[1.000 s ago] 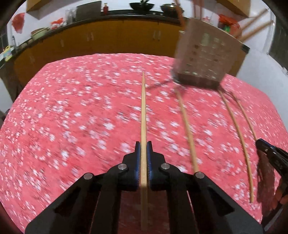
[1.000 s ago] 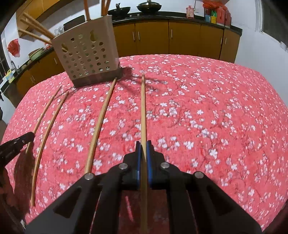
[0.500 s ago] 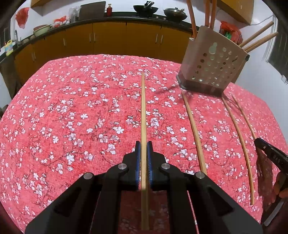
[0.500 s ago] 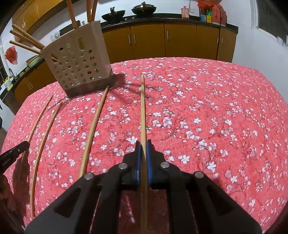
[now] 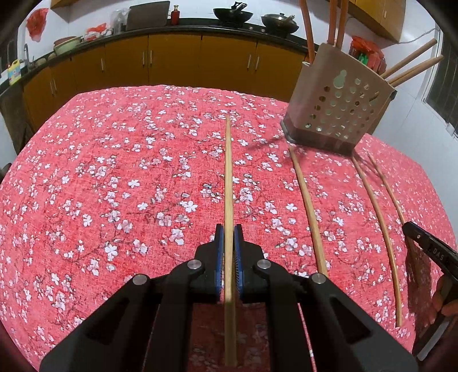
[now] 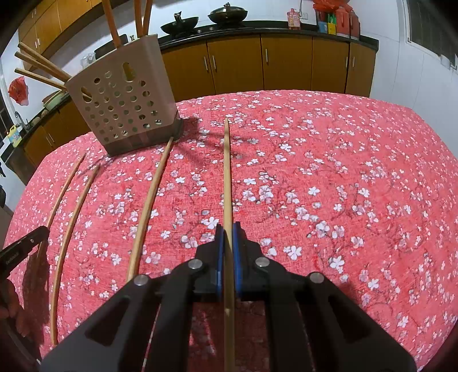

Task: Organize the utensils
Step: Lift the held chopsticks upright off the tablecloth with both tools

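Observation:
My left gripper (image 5: pixel 228 229) is shut on a long wooden stick (image 5: pixel 228 171) that points ahead over the red flowered tablecloth (image 5: pixel 114 186). My right gripper (image 6: pixel 227 227) is shut on another wooden stick (image 6: pixel 227 171) in the same way. A beige perforated utensil holder (image 5: pixel 337 114) (image 6: pixel 123 108) stands at the far side between the two grippers, with several sticks upright or leaning in it. Two loose sticks (image 5: pixel 307 209) (image 5: pixel 377 217) lie on the cloth between the grippers. A further thin stick (image 5: pixel 392 200) runs to the tip of the right gripper (image 5: pixel 412 229) at the frame's right edge.
Orange kitchen cabinets (image 6: pixel 286 65) under a dark counter with pans (image 5: pixel 229 13) run behind the table. In the right wrist view the loose sticks (image 6: pixel 148 206) (image 6: pixel 68 237) lie left of my held stick. The left gripper (image 6: pixel 25 246) shows at the left edge.
Both grippers stay shut on their sticks. The left wrist view has steadied from a blur, and the holder sits slightly lower in both views.

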Demonstrator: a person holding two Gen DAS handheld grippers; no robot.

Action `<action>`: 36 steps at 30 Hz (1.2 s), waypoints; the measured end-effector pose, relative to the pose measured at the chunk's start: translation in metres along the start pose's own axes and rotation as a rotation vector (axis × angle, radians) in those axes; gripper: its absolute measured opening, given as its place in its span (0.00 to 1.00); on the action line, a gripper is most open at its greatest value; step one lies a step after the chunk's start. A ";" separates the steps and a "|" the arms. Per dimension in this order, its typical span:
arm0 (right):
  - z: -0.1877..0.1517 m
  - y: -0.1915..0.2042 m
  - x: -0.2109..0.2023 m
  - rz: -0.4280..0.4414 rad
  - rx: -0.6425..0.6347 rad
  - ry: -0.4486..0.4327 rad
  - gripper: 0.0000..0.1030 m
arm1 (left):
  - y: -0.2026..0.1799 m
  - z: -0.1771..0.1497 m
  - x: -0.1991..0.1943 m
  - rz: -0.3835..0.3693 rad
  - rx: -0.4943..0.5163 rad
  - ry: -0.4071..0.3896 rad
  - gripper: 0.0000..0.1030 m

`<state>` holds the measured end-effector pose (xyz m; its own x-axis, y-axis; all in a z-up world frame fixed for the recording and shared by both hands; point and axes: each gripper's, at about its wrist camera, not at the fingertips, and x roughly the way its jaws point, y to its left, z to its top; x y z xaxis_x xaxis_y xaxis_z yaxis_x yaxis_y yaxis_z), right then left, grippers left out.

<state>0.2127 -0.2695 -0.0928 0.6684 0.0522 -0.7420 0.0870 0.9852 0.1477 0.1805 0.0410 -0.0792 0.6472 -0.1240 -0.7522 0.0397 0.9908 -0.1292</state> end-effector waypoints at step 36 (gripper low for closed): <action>0.011 -0.007 -0.045 0.038 0.029 -0.070 0.07 | 0.001 0.011 -0.024 0.005 0.012 -0.023 0.07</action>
<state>0.1902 -0.2808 -0.0533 0.7212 0.0769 -0.6884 0.0815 0.9775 0.1946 0.1732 0.0451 -0.0546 0.6649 -0.1175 -0.7377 0.0453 0.9921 -0.1173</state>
